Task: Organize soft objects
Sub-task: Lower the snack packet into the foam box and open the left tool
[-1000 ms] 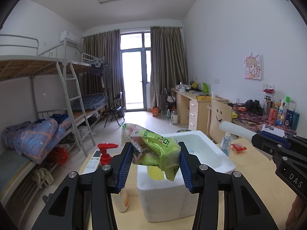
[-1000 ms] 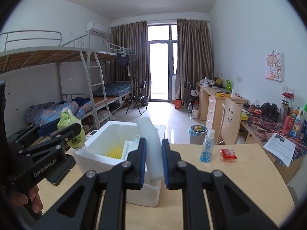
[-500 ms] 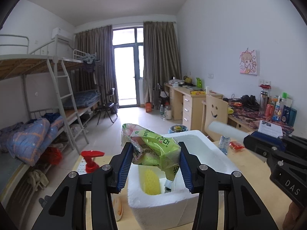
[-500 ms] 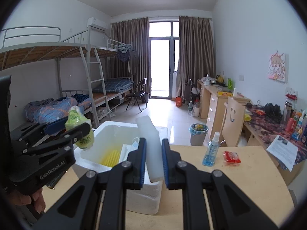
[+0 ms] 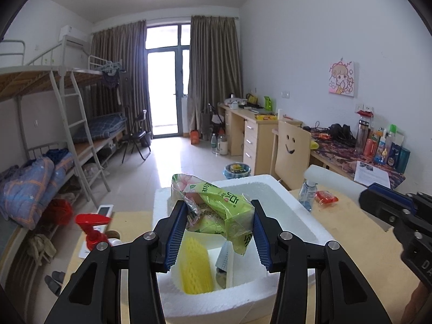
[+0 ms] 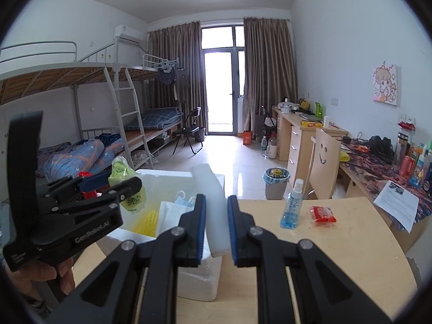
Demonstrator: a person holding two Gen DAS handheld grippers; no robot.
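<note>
"GenRobot.AI" is printed in white along the side of the left gripper (image 6: 132, 186), as seen from the right wrist camera at about nine o'clock. On the body of the right gripper (image 5: 378, 202), cut off at the four o'clock edge of the left wrist view, the letters "DA" can be read. Dark characters are printed on the green packet (image 5: 224, 202); they are possibly Chinese, but too creased to be read.
</note>
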